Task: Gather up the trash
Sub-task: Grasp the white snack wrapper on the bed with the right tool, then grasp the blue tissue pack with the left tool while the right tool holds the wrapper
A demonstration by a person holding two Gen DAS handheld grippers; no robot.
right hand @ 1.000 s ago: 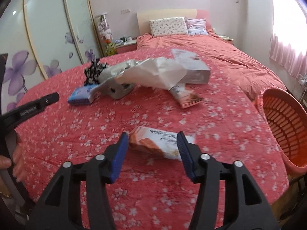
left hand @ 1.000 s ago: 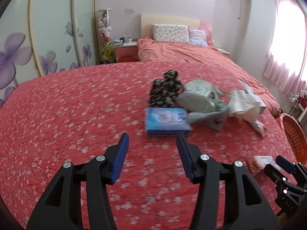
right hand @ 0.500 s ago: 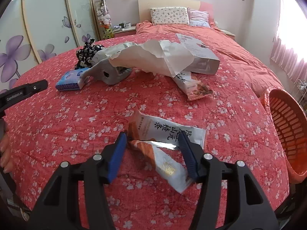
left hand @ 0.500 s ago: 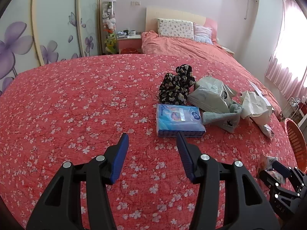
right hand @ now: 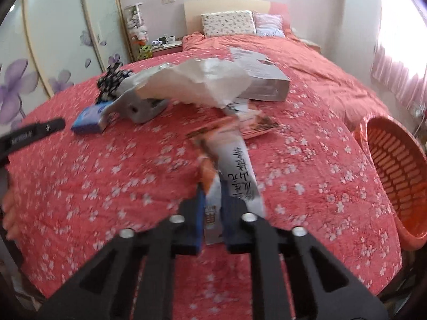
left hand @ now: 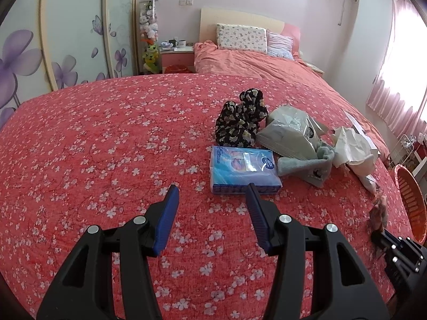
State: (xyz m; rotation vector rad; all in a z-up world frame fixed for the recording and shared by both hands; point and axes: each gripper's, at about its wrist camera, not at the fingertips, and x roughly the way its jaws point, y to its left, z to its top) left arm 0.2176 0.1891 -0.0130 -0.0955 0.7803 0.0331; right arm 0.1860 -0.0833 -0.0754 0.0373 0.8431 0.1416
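An orange and white snack wrapper point(right hand: 234, 160) sticks up from my right gripper point(right hand: 212, 186), whose jaws are closing tight on its lower end, lifting it off the red floral bedspread point(right hand: 106, 176). The left wrist view shows that wrapper point(left hand: 379, 210) dangling at the far right. My left gripper point(left hand: 212, 189) hovers open over the bedspread, just short of a blue tissue pack point(left hand: 244, 169), with nothing between its fingers. More trash lies beyond: crumpled white paper point(right hand: 202, 82), a second wrapper point(right hand: 259, 125) and a silver bag point(left hand: 288, 133).
An orange plastic basket point(right hand: 395, 165) stands off the bed's right edge. A black floral cloth point(left hand: 242, 122), a grey sock point(left hand: 307, 165) and a flattened grey box point(right hand: 264, 85) lie among the trash. Pillows, headboard and a nightstand are far back; wardrobe doors line the left.
My right gripper went from open around the snack wrapper to shut on it, and the wrapper now stands up off the bedspread. The left gripper stays open over the same spot.
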